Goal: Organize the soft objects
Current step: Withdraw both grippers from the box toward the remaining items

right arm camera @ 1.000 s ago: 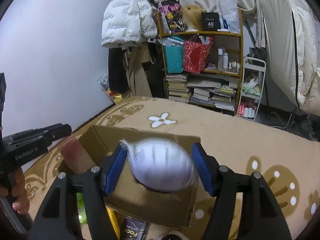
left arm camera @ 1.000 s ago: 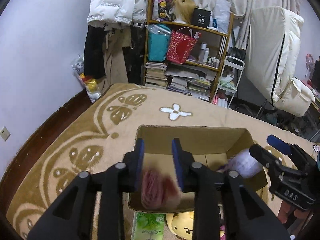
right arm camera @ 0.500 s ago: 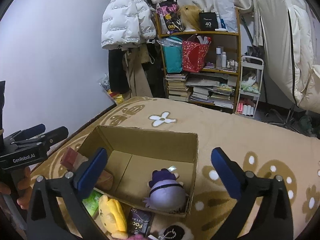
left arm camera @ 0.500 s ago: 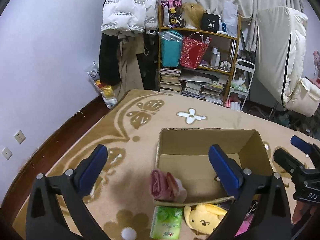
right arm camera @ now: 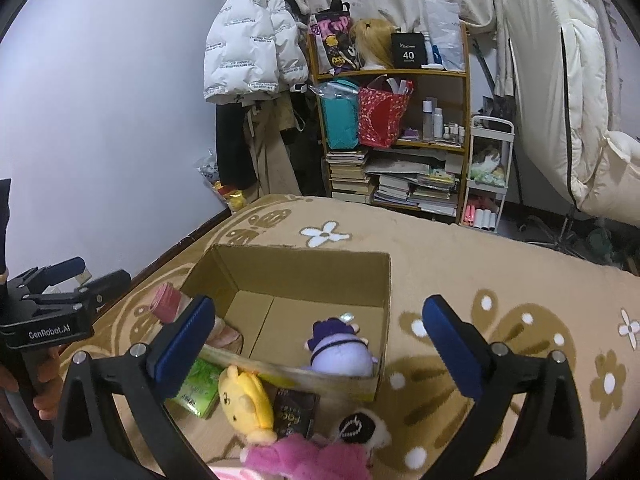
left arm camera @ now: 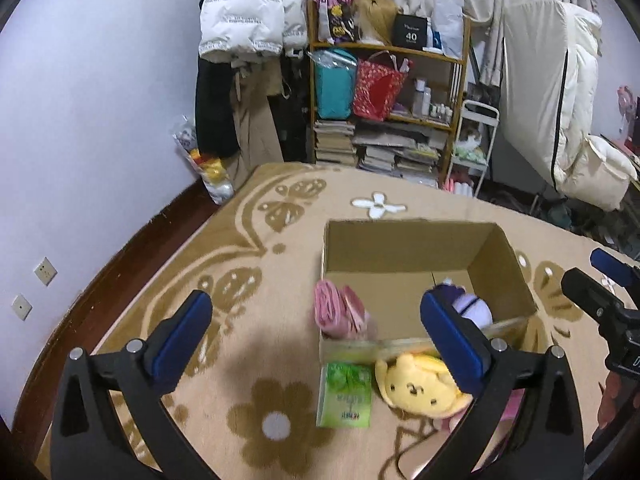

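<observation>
Jaws of both grippers stand wide apart with nothing between the pads. Of the left gripper (left arm camera: 316,336) the left-wrist view shows two blue pads over the tan flowered carpet (left arm camera: 248,264); the right gripper (right arm camera: 320,338) frames the open cardboard box (right arm camera: 304,276) in its own view.

Several things are only partly visible. The pink folded cloth (left arm camera: 338,312) sits at the box's near left corner, leaning against the wall, its lower part hidden by the near rim. The purple plush (right arm camera: 340,350) lies inside at the near right corner, its base cut off by the same rim. Outside, just before the near wall, lie a green packet (left arm camera: 345,396), a yellow plush (left arm camera: 420,388) partly covered by a blue pad, a dark packet (right arm camera: 296,408) and a pink fluffy toy (right arm camera: 308,458) cropped by the bottom edge.

A hand (right arm camera: 46,384) grips the left gripper's handle at the far left edge, mostly out of frame. Both grippers tilt downward toward the box.
</observation>
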`<state>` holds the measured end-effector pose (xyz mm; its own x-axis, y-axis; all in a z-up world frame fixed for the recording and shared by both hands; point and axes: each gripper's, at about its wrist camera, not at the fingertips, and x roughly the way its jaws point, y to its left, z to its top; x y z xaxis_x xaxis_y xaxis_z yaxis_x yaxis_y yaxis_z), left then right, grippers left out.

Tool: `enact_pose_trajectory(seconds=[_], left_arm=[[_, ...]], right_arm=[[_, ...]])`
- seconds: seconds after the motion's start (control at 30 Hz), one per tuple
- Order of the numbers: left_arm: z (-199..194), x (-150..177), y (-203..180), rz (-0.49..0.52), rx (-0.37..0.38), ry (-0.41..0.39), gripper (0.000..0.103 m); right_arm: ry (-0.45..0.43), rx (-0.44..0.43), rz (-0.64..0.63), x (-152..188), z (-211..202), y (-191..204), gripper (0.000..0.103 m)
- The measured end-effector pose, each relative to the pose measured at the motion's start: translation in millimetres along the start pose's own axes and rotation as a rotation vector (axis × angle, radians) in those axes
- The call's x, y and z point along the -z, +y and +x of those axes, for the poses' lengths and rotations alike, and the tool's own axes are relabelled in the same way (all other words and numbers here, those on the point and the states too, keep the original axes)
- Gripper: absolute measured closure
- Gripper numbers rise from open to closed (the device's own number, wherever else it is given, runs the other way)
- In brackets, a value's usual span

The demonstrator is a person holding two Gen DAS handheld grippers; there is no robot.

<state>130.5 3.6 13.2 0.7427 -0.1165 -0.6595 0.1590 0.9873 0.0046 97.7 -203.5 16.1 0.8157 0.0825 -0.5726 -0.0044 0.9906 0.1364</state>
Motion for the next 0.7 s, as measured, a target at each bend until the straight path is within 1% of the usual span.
enact_pose_trajectory(seconds=[0.17,0.4,0.7], left_arm=[[-0.1,11.6,5.0,-0.029,0.018,0.054,0.000],[12.8,25.9,4.6,-0.026,0.019,0.127,0.000],[30.0,41.0,-5.1,0.020,0.013,0.188,0.000]], right_arm=[[0.010,0.014,0.007,9.5,-13.3,3.7,0.000],[0.035,0.002,0.049,27.2,-22.0,6.3,0.000],[0.099,0.033,0.081,61.0,-15.8,1.7,0.000]])
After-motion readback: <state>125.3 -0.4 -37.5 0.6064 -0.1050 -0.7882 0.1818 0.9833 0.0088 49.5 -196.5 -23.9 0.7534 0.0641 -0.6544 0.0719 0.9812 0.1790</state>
